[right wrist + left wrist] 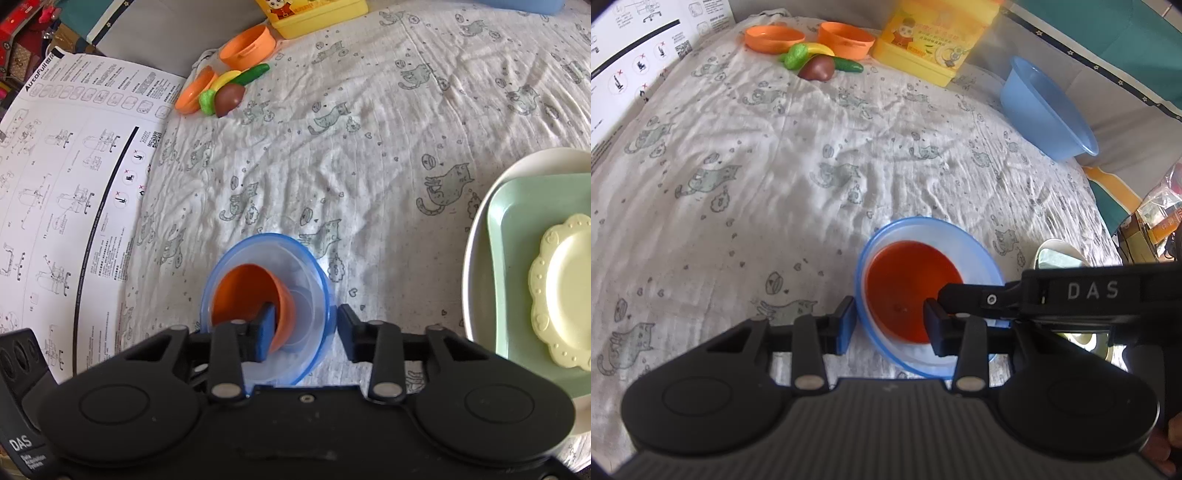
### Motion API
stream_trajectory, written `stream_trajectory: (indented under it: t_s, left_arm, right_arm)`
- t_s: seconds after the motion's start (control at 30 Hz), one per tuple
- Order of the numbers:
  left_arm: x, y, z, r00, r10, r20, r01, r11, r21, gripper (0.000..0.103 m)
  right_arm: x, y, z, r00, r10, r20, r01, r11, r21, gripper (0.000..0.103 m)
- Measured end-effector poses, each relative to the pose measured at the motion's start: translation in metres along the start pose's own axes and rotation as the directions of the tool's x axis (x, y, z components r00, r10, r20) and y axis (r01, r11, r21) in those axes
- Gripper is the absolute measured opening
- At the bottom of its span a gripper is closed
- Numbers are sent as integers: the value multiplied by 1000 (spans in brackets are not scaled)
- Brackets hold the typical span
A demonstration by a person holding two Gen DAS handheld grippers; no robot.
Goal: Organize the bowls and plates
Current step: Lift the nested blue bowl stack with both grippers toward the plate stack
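A clear blue-rimmed bowl (971, 243) sits on the cat-print cloth with a small orange bowl (908, 284) inside it. My left gripper (889, 325) is open and straddles the blue bowl's near-left rim. In the right wrist view the blue bowl (310, 288) holds the orange bowl (251, 291) tilted. My right gripper (306, 332) is open, with its left finger (264, 332) inside the orange bowl and its right finger outside the blue rim. The right gripper's arm also shows in the left wrist view (1071, 295), reaching in from the right.
A stack of a white plate (480, 221), green square plate (517, 236) and yellow scalloped plate (565, 288) lies right. At the back are two orange bowls (846, 38), toy vegetables (816, 62), a yellow box (923, 40) and a blue basin (1045, 110). A printed sheet (55, 184) lies left.
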State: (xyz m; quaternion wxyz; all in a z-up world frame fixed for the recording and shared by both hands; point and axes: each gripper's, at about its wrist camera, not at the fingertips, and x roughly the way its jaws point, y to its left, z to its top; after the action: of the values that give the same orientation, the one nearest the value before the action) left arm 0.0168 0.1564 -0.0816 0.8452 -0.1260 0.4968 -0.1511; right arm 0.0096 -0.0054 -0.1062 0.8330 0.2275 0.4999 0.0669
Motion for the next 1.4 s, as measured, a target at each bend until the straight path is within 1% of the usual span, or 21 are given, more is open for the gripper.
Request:
stream_trajectory:
  t_s: [0.07, 0.17, 0.3, 0.5, 0.8, 1.1, 1.4]
  left_arm:
    - [-1, -2, 0, 1000, 20, 3, -20, 1000, 2, 34]
    - [-3, -5, 1, 999, 33, 2, -33, 999, -4, 33]
    - [-7, -11, 3, 999, 45, 6, -45, 999, 5, 32]
    - [-14, -22, 7, 997, 72, 8, -72, 997, 23, 32]
    - [-24, -40, 12, 996, 88, 5, -88, 995, 37, 32]
    - [-26, -70, 19, 995, 104, -4, -103, 992, 77, 32]
    - [-17, -113, 22, 995, 99, -24, -95, 985, 141, 32]
  right_arm:
    - [0, 2, 0, 1000, -17, 11, 17, 1000, -18, 32]
    - [-3, 6, 1, 999, -30, 26, 31, 999, -37, 31]
    - [-6, 4, 2, 999, -29, 35, 30, 999, -35, 31]
    - [-12, 3, 3, 999, -17, 42, 18, 999, -34, 31]
    - [-32, -5, 2, 996, 15, 84, -14, 1000, -13, 31]
    - [-59, -28, 3, 989, 53, 141, -58, 998, 28, 31]
    - [-90, -68, 3, 974, 69, 215, -94, 990, 106, 31]
